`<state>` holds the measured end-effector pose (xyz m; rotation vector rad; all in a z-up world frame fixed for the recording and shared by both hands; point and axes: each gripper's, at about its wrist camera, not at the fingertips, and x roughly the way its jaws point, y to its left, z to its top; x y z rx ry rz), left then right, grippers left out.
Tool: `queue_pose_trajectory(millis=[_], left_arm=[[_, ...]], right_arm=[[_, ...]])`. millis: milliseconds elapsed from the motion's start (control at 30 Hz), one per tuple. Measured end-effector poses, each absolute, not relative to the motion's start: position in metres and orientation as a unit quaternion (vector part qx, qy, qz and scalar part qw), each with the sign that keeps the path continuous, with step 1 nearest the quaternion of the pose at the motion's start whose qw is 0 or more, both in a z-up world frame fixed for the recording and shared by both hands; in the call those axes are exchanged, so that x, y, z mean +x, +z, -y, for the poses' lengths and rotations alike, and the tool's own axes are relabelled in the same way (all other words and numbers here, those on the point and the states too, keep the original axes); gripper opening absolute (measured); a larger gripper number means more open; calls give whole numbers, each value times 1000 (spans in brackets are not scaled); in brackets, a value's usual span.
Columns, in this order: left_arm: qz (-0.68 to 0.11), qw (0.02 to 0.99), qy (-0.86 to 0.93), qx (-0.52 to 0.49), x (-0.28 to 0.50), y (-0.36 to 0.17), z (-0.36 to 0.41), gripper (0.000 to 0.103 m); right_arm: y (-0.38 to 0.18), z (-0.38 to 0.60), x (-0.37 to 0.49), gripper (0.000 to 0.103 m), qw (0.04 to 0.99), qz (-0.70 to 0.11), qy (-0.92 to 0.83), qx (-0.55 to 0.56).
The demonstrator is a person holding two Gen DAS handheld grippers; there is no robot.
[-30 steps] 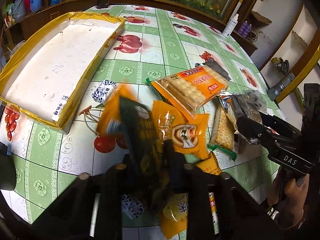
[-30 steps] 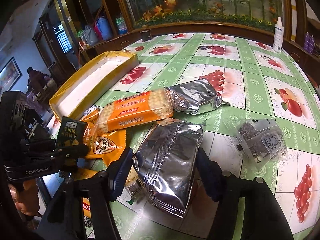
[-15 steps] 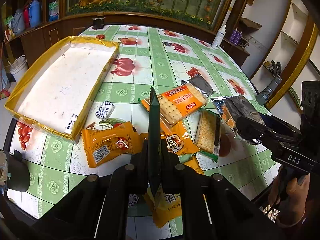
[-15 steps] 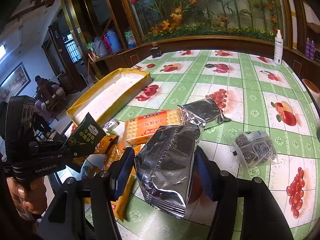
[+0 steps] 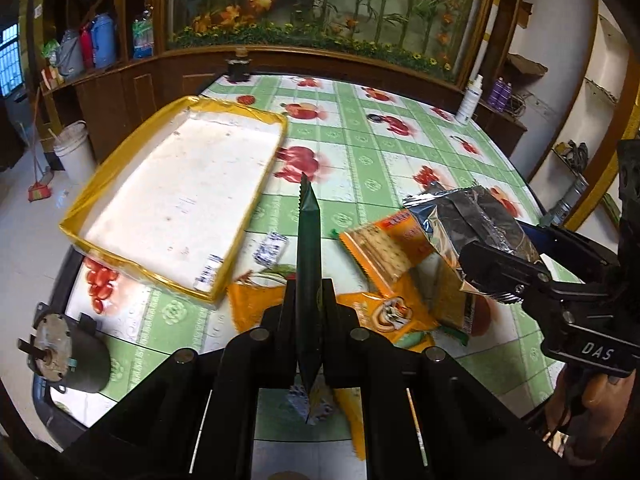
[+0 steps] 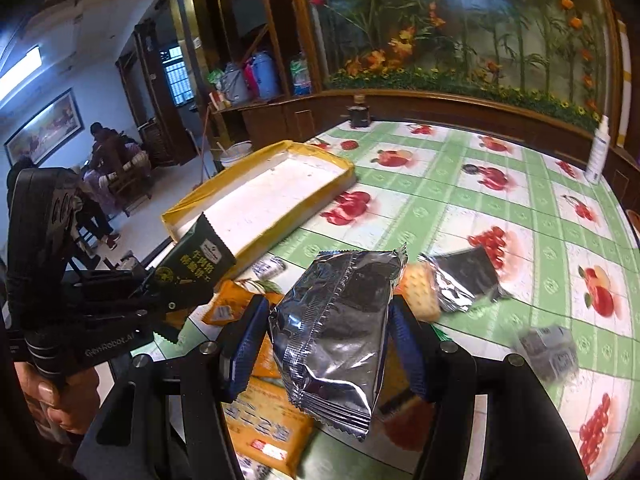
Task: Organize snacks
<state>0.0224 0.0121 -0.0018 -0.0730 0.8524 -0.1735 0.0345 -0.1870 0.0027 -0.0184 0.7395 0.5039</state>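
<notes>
My left gripper (image 5: pixel 308 300) is shut on a thin dark green snack packet (image 5: pixel 309 248), held edge-on above the table; the same green packet (image 6: pixel 198 258) shows its printed face in the right wrist view. My right gripper (image 6: pixel 326 324) grips a silver foil bag (image 6: pixel 340 320) between its blue pads, lifted off the table; that silver bag (image 5: pixel 476 220) appears at the right of the left wrist view. A yellow-rimmed white tray (image 5: pixel 180 208) lies at the table's left. Orange cracker packs (image 5: pixel 384 244) and orange pouches (image 5: pixel 390 314) lie below.
A small blue-white packet (image 5: pixel 272 246) lies beside the tray. A second silver bag (image 6: pixel 464 280) and a clear dark-filled packet (image 6: pixel 550 348) rest to the right. A white bottle (image 6: pixel 598 152) and dark jar (image 6: pixel 358 114) stand at the far edge. A grey motor (image 5: pixel 68 348) is at the near left.
Both grippers have risen with their packets, so the table and snacks look further away. The green packet, blurred and flapping a second ago, now stands still and edge-on.
</notes>
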Motion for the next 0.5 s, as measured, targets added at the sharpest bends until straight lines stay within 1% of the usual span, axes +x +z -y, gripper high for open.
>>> queue_pose_trajectory(millis=[500], left_arm=[[-382, 924, 10, -5, 39, 1, -41, 7]], right_arm=[[5, 146, 68, 62, 886, -362, 291, 10]])
